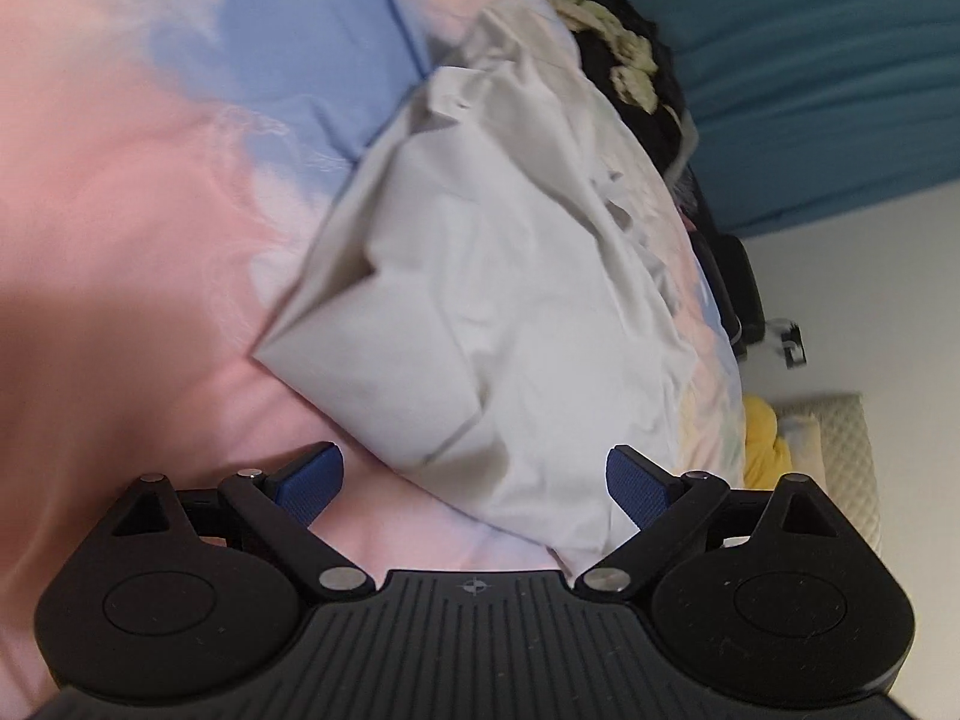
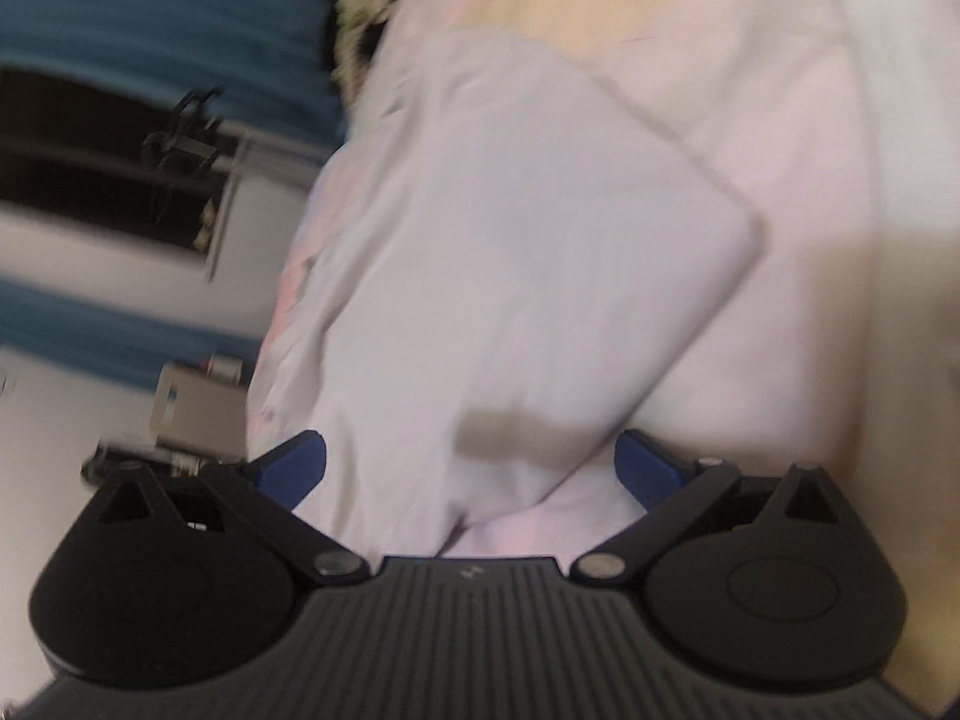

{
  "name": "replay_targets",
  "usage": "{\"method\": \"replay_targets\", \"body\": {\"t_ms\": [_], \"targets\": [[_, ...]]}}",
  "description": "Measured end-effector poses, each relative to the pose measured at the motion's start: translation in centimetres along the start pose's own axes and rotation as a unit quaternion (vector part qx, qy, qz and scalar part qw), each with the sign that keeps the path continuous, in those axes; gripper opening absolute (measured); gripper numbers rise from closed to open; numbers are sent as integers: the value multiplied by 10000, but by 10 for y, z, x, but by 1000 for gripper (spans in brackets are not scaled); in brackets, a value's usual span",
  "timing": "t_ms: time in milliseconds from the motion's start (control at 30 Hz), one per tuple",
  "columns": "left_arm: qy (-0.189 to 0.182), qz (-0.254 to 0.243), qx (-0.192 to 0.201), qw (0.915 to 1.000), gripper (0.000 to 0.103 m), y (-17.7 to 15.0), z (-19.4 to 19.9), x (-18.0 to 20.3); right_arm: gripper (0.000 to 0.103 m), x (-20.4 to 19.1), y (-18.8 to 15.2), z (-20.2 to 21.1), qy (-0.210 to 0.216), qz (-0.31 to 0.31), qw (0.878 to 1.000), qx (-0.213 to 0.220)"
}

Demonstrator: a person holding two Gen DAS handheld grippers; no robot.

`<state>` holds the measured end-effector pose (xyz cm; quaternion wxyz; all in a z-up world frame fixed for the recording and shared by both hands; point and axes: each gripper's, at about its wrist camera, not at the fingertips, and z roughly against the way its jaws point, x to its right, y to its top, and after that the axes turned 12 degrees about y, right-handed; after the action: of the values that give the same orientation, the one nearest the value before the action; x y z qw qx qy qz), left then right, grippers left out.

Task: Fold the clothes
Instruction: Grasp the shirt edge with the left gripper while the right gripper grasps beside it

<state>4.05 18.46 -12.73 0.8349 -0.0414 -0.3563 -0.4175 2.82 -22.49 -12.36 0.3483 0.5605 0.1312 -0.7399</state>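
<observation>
A white garment (image 1: 510, 300) lies crumpled and partly folded on a pink and blue bedsheet (image 1: 150, 210). My left gripper (image 1: 474, 480) hovers open over the garment's near edge, its blue pads (image 1: 309, 483) spread wide with nothing between them. In the right wrist view the same white garment (image 2: 510, 252) looks flatter, with a straight folded edge on its right side, though the view is blurred. My right gripper (image 2: 471, 468) is open just above the garment's near end, one blue pad (image 2: 297, 468) on each side of the cloth.
A black garment with pale flowers (image 1: 624, 54) sits beyond the white one. A teal curtain (image 1: 810, 60) hangs behind. A yellow cloth (image 1: 762, 438) and a quilted pillow (image 1: 852, 462) lie at the right. A dark shelf (image 2: 90, 180) and a beige device (image 2: 192, 408) stand left of the bed.
</observation>
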Motion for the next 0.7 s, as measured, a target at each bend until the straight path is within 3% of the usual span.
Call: {"method": "replay_targets", "body": {"t_ms": [167, 233, 267, 333, 433, 700], "targets": [[-68, 113, 209, 9997, 69, 9, -3, -1, 83, 5, 8, 6, -270, -59, 9973, 675], [-139, 204, 261, 9994, 49, 11, -3, -3, 68, -2, 7, 13, -207, 20, 9969, 756], [-182, 257, 290, 9991, 45, 12, -3, -3, 62, -6, 7, 17, -169, 58, 9967, 791], [-393, 334, 414, 9978, 26, 13, 1, -2, 28, -13, 6, 25, -93, 134, 9962, 860], [-709, 423, 690, 9942, 12, 14, 10, 0, 18, -23, 4, 37, 21, 247, 9950, 963], [-1335, 330, 1499, 9791, 6, 0, 78, 10, 15, -52, 0, 69, 326, 550, 9903, 1237]]}}
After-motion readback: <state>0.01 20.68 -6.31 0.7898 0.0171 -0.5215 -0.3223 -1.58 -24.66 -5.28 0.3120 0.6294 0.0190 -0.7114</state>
